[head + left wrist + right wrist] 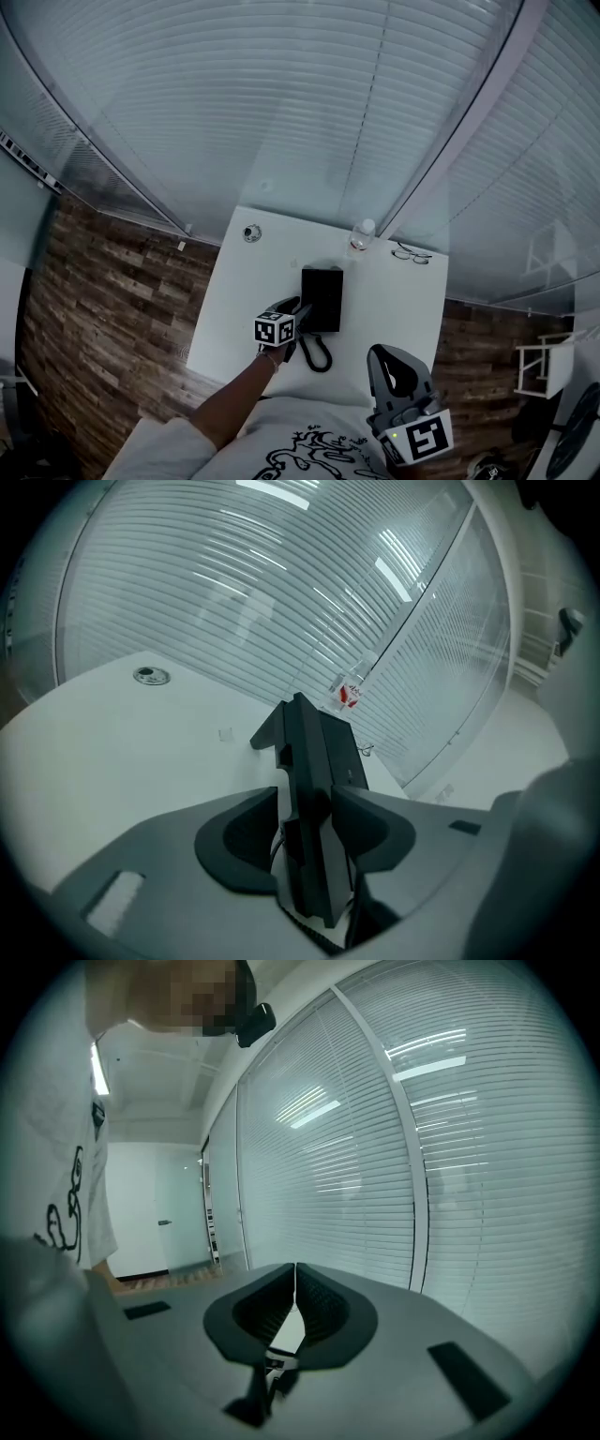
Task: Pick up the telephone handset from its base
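A black telephone [323,295] sits in the middle of the white table [394,309]. Its handset [307,761] lies along the left side of the base [345,754], with the coiled cord [317,354] trailing toward me. My left gripper [292,319] is lowered over the handset's near end. In the left gripper view the handset stands between the spread jaws of my left gripper [307,806], with a thin gap at the left pad. My right gripper [392,364] hangs off the table's near right corner; in the right gripper view its jaws meet at the tips of my right gripper [295,1274], empty.
A small clear bottle [361,236] and a pair of glasses [411,253] lie at the table's far edge, and a round grommet [251,232] at the far left. Glass walls with blinds stand behind the table. Wood floor lies to either side.
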`<state>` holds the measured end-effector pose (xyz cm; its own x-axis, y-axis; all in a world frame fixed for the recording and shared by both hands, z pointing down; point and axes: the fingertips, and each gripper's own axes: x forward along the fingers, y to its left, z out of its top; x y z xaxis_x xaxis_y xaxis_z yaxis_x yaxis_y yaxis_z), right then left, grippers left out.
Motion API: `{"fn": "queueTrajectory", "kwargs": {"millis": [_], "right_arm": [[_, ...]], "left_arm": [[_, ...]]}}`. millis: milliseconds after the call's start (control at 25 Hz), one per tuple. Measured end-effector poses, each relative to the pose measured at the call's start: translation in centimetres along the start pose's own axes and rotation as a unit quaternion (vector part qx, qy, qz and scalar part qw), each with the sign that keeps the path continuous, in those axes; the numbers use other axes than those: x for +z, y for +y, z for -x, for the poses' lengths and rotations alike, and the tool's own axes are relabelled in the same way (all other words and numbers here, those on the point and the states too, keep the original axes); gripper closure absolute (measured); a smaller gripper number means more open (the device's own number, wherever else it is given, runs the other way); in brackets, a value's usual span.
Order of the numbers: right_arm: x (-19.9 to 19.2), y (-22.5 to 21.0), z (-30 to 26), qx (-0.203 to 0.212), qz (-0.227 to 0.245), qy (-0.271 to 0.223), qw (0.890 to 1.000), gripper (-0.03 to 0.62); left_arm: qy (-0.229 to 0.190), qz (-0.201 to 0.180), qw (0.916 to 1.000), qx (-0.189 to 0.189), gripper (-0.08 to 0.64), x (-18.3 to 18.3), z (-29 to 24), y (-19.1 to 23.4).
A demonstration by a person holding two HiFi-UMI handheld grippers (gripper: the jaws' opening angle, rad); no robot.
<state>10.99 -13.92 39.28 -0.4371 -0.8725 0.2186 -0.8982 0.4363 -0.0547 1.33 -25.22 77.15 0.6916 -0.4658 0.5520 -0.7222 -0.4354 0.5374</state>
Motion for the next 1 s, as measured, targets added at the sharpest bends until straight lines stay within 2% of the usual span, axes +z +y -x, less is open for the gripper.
{"fn": "queueTrajectory", "kwargs": {"millis": [160, 200, 240, 280, 680, 1000], "right_arm": [[0.3, -0.2, 0.1, -0.002, -0.007, 0.002, 1.000, 0.586], [-0.1, -0.4, 0.0, -0.003, -0.008, 0.002, 1.000, 0.586], [-0.4, -0.6, -0.2, -0.004, -0.008, 0.002, 1.000, 0.586], [-0.6, -0.7, -0.3, -0.005, -0.009, 0.002, 1.000, 0.586], [0.0, -0.8, 0.0, -0.007, -0.009, 0.001, 1.000, 0.586], [-0.4, -0.9, 0.3, -0.008, -0.007, -0.005, 1.000, 0.586]], "left_arm": [[-0.009, 0.009, 0.9997, -0.023, 0.388, 0.2, -0.1, -0.5], [-0.011, 0.011, 0.9994, -0.030, 0.403, 0.0, -0.3, -0.5], [-0.012, 0.012, 0.9992, -0.036, 0.448, -0.1, -0.5, -0.5], [-0.013, 0.014, 0.9990, -0.040, 0.453, -0.1, -0.5, -0.5], [-0.018, 0.039, 0.9980, -0.047, 0.485, 0.4, 0.2, -1.2], [-0.036, 0.043, 0.9967, -0.059, 0.489, 1.5, 1.1, -1.8]]}}
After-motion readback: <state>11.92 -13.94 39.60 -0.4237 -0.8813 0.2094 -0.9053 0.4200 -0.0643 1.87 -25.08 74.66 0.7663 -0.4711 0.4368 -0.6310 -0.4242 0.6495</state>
